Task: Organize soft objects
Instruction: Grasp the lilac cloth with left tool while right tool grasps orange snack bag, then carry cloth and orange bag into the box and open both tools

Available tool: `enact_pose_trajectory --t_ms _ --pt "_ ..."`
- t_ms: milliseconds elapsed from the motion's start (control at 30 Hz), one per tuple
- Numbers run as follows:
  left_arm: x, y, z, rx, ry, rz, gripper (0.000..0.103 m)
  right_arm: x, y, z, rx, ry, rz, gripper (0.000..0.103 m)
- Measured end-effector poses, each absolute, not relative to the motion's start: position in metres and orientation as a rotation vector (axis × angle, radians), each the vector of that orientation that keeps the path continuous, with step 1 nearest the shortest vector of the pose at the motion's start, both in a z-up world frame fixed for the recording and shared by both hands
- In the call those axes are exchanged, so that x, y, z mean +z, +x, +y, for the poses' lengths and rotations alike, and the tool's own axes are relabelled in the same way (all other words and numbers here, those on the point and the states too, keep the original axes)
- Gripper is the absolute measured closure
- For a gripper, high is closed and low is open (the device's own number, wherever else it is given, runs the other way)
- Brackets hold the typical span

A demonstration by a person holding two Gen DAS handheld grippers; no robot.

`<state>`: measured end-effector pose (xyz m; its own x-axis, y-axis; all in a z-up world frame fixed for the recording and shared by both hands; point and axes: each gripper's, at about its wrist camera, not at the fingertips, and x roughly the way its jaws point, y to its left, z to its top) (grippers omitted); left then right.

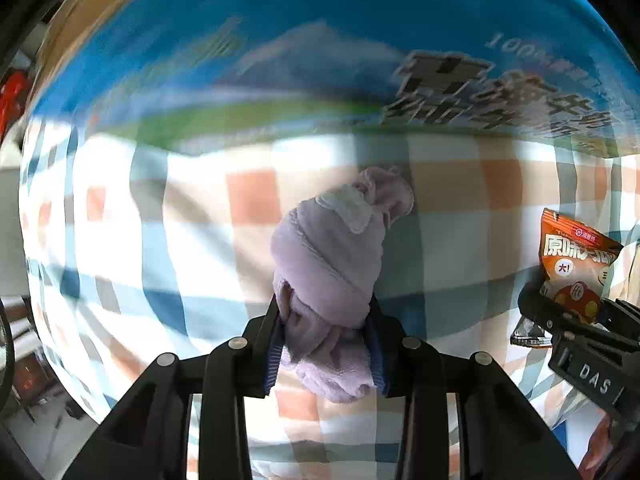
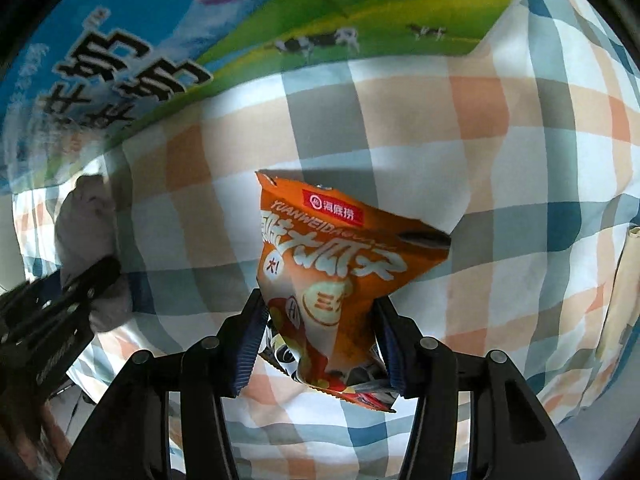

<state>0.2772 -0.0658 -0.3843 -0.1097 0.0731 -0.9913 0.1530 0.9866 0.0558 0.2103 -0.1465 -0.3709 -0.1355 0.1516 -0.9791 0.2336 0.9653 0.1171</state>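
Left wrist view showed your left gripper closed on a rolled lilac towel — both blue pads pressed into its near end, the roll sticking out toward the far side above the checked cloth. Beyond it stood a blue milk carton box, blurred. At the right edge your right gripper gripped an orange snack packet. From the right wrist camera, that gripper pinched the packet at its lower half — the towel sat far left, near the box.
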Motion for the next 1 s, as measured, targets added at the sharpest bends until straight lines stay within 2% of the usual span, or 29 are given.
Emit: enact_pose_trajectory --t_ms 267,333,733,1000 --pt "-0.380 0.268 -0.050 -0.050 0.121 1.657 0.072 -0.365 0.215 -0.138 -0.086 0.274 1.700 0.057" --pt "-0.376 0.266 -0.027 -0.061 0.107 1.648 0.072 -0.356 0.212 -0.129 -0.077 0.273 1.694 0.058" --pt "-0.340 0.222 -0.004 -0.130 0.057 1.607 0.072 -0.287 0.189 -0.111 -0.004 0.248 1.625 0.058" --pt "-0.318 0.200 0.012 -0.157 0.018 1.580 0.072 -0.277 0.167 -0.108 0.047 0.261 1.605 0.058"
